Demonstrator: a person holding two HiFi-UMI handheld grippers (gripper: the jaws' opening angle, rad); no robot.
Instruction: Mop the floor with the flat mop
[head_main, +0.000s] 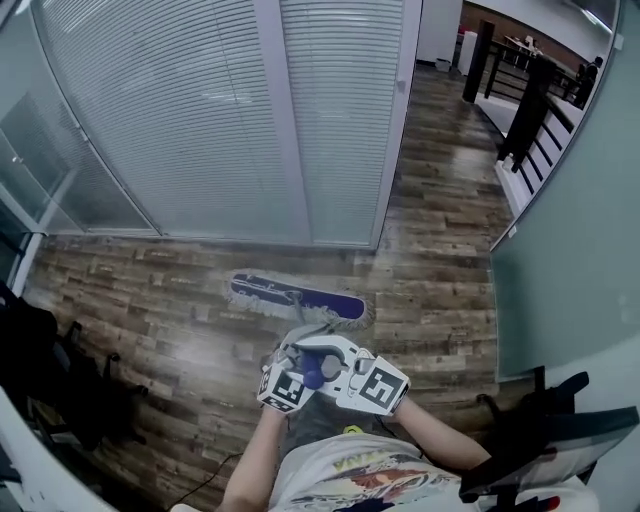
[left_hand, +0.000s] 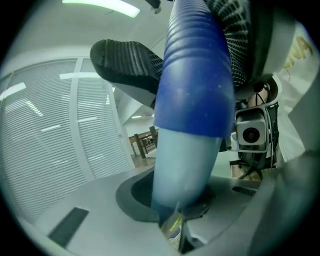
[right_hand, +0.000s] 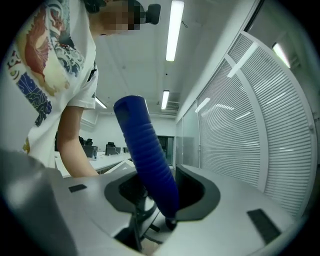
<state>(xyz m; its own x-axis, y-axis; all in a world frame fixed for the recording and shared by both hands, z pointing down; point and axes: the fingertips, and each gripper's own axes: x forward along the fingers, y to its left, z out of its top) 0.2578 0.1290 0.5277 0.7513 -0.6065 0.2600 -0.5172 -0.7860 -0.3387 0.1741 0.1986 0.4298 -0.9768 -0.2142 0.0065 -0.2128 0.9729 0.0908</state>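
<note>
The flat mop's blue head (head_main: 295, 298) lies on the wooden floor just in front of the blind-covered glass wall. Its handle rises toward me and ends in a ribbed blue grip (head_main: 313, 374) between the two grippers. My left gripper (head_main: 293, 362) is shut on the handle; in the left gripper view the pale shaft (left_hand: 185, 165) and blue grip (left_hand: 195, 75) fill the space between its jaws (left_hand: 172, 215). My right gripper (head_main: 345, 362) stands open around the ribbed grip (right_hand: 147, 155), which leans on one jaw with a gap at the other (right_hand: 160, 210).
A glass wall with white blinds (head_main: 200, 120) runs across the far side. A frosted partition (head_main: 570, 250) stands at the right, with a dark railing (head_main: 525, 110) beyond. Black office chairs sit at the left (head_main: 40, 370) and the right (head_main: 560, 440). The wood floor (head_main: 440, 220) stretches away.
</note>
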